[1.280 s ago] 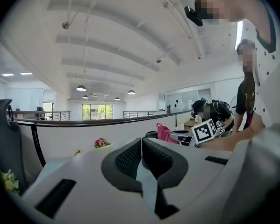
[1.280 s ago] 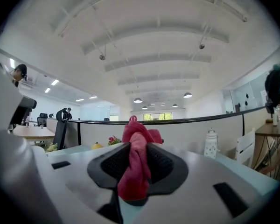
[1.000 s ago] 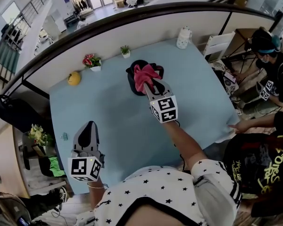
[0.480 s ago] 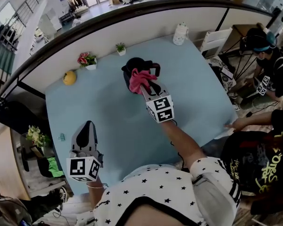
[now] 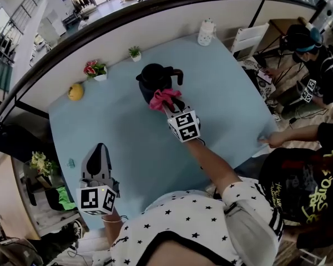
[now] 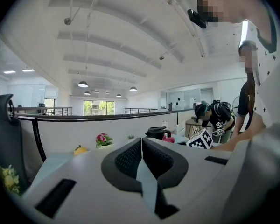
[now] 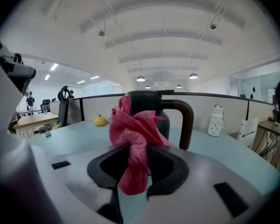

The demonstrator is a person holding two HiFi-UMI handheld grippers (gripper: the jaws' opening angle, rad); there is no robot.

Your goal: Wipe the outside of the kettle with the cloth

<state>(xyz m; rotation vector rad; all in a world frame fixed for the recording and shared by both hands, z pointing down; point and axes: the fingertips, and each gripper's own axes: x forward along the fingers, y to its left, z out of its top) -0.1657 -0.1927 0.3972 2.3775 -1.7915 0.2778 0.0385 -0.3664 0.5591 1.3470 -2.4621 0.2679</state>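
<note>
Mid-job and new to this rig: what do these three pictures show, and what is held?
No robot arm: a person holds a hand-held gripper in each hand. The head view looks down from the person's head; the two gripper views ride on the grippers, looking along their jaws. On the blue table stands a black kettle, a yellow fruit to its left. The right hand-held gripper is shut on a pink cloth, at the kettle's near side. The left hand-held gripper is shut on nothing, by the table's near edge.
</note>
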